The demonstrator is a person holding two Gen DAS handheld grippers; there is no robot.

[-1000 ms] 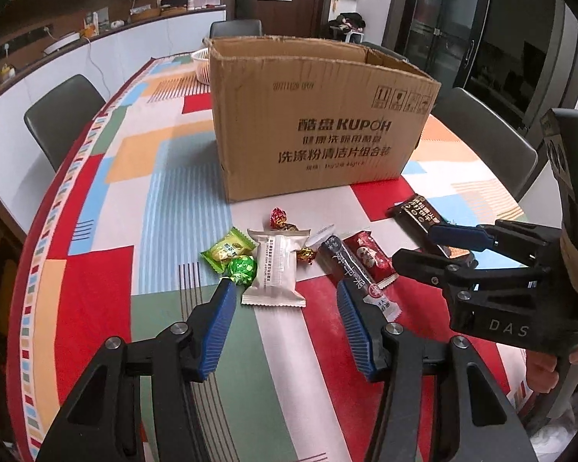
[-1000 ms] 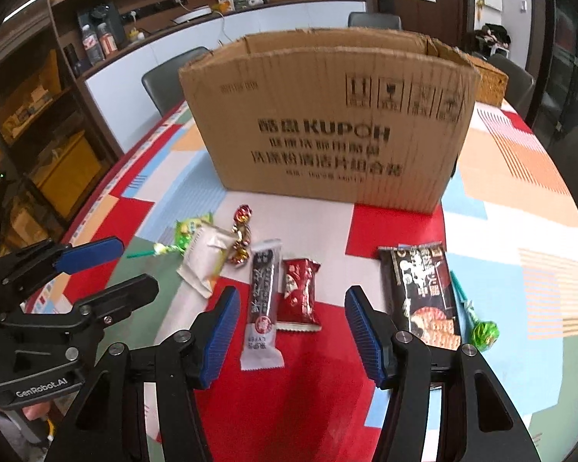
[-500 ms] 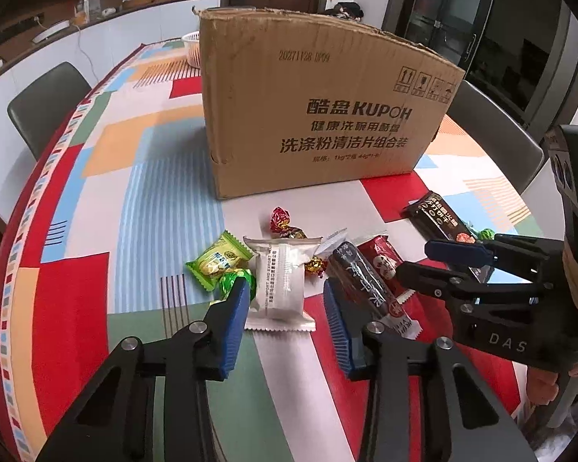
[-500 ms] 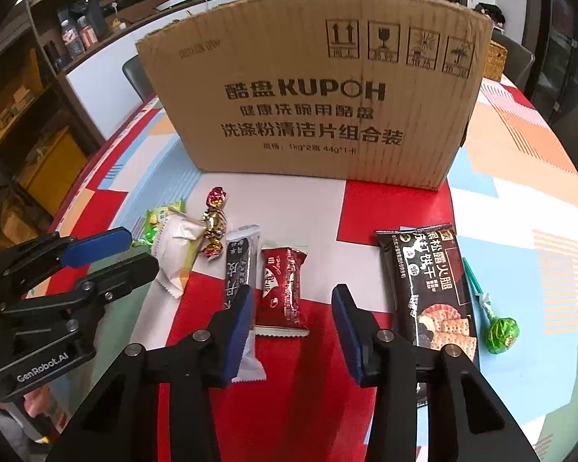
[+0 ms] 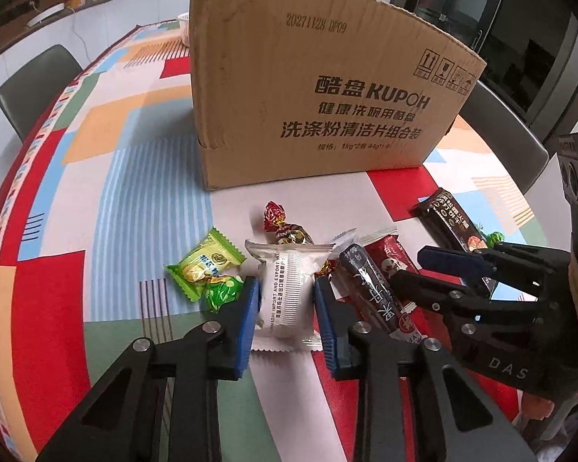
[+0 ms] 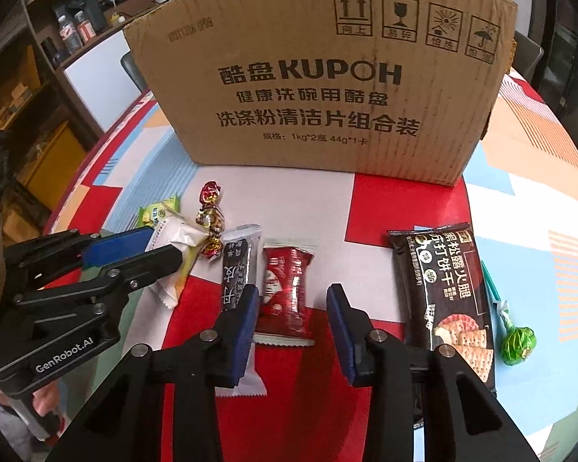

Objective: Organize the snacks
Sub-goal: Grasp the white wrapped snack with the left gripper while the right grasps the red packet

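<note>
Brown cardboard box [image 5: 312, 88] w/ black print. Tablecloth [image 5: 96, 200]: red, green, blue-striped, orange, white blocks. White packet [image 5: 285, 292], lime-green packet [image 5: 204, 265], red/gold candy [image 5: 283, 223], red packet [image 6: 287, 285], black cracker pack [image 6: 447, 288], green lollipop [image 6: 518, 342]. Blue pads [image 5: 246, 323] on black grippers.

Setting is looking like a home dining room. A large table [image 5: 96, 177] wearing a bright patchwork cloth is filling the view, with grey padded chairs [image 5: 31, 88] standing around it. A long white counter [image 5: 96, 0] is running along the wall behind, and open wooden shelves [image 6: 38, 77] are carrying bottles [image 6: 73, 32]. Dark glass-fronted cabinets [image 5: 501, 19] are standing at the far side.
</note>
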